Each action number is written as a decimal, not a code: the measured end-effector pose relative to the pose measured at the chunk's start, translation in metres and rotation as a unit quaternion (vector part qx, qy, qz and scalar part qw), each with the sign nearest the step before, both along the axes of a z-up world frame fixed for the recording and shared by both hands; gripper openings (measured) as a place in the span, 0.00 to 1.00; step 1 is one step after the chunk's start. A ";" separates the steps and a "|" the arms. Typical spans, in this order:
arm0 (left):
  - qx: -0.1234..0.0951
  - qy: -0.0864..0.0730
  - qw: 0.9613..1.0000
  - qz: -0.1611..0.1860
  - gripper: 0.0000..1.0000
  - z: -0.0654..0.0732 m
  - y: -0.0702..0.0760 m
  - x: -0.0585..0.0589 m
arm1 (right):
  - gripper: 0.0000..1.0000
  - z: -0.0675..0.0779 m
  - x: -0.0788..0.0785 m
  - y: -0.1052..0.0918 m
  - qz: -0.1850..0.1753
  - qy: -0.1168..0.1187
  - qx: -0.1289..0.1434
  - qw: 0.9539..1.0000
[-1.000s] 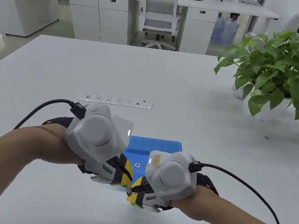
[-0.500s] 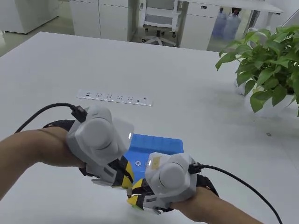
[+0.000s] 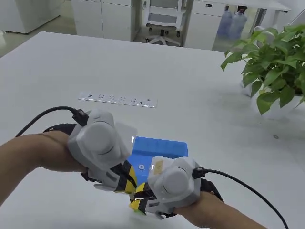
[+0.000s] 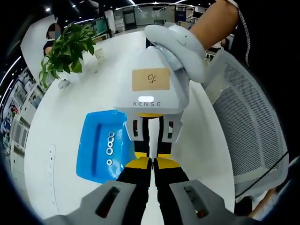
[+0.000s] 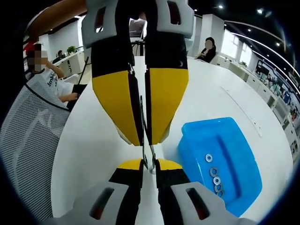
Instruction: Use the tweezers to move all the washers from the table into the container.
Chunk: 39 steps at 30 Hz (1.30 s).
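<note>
The left gripper (image 5: 143,139) and right gripper (image 5: 150,167) faced tip to tip, both clamped narrow on the tweezers (image 5: 146,154) beside the blue container (image 5: 239,154) of washers (image 5: 213,171).

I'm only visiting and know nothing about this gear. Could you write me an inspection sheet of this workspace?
Surface: white table, plain and flat.
Job's things: blue container holding several washers; thin metal tweezers between the jaws.
Clutter: power strip lying beyond the container.
Grippers: left gripper and right gripper meet tip to tip beside the container, and both appear closed on the tweezers.
Cables: black cable on the left gripper, second cable on the right.
Surroundings: potted plant, office chair, water bottles.
</note>
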<state>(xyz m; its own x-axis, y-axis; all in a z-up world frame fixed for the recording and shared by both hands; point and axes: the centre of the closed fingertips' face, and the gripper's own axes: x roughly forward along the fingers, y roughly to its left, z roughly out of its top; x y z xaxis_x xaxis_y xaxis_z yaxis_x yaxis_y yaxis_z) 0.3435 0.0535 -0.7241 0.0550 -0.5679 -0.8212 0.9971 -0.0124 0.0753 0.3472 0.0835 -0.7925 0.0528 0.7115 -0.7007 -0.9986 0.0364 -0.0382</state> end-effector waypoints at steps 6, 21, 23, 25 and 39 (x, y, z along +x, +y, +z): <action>-0.001 0.002 1.000 0.000 0.06 -0.001 0.000 0.000 | 0.12 -0.001 0.001 0.000 -0.001 -0.001 -0.002 1.000; 0.017 0.013 1.000 -0.022 0.06 -0.004 0.000 0.010 | 0.14 0.000 0.002 -0.002 -0.017 0.008 0.005 1.000; 0.017 0.014 0.999 -0.024 0.06 -0.004 0.000 0.010 | 0.14 0.001 0.003 -0.002 -0.023 0.010 0.008 1.000; 0.015 0.014 0.999 -0.026 0.06 -0.004 -0.002 0.009 | 0.13 0.002 0.004 -0.001 -0.031 0.015 0.012 0.999; 0.004 0.015 1.000 -0.024 0.06 -0.004 -0.006 0.006 | 0.10 0.001 0.004 -0.003 -0.044 0.020 0.014 0.999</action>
